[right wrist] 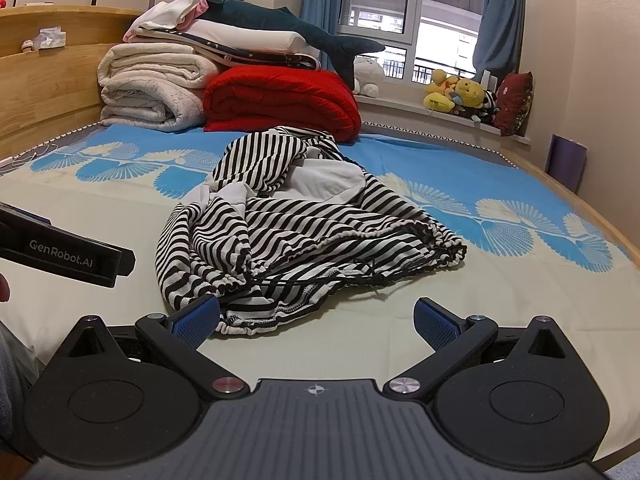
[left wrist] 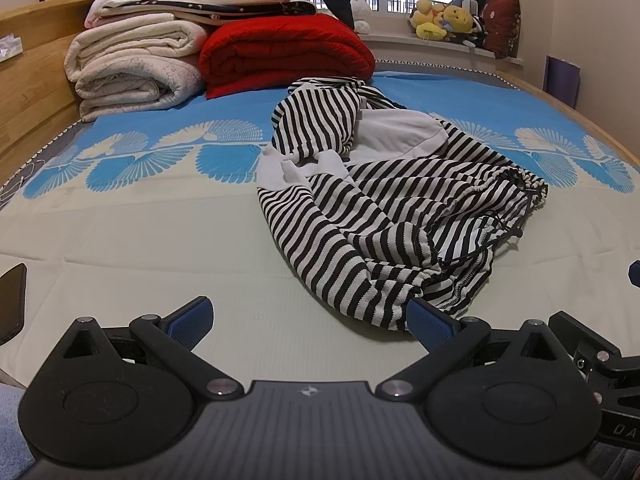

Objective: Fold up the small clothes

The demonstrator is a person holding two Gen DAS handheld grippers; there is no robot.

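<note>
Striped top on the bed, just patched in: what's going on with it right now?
A person holds two grippers over the bed, both with jaws open and holding nothing. The striped garment lies crumpled and unfolded in the middle. The left gripper sits at its near hem, one finger against the cloth. The right gripper faces the drawstring edge. Folding has not started.

Folded red quilt (left wrist: 286,54) beside cream blankets (left wrist: 136,68) — plush shark (right wrist: 296,28) atop.

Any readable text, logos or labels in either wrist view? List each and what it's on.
"GenRobot.AI": white print on the left gripper body, seen in the right wrist view.
"DA", cut off by the frame edge: on the black device at lower right of the left wrist view.
Nothing else readable.
</note>
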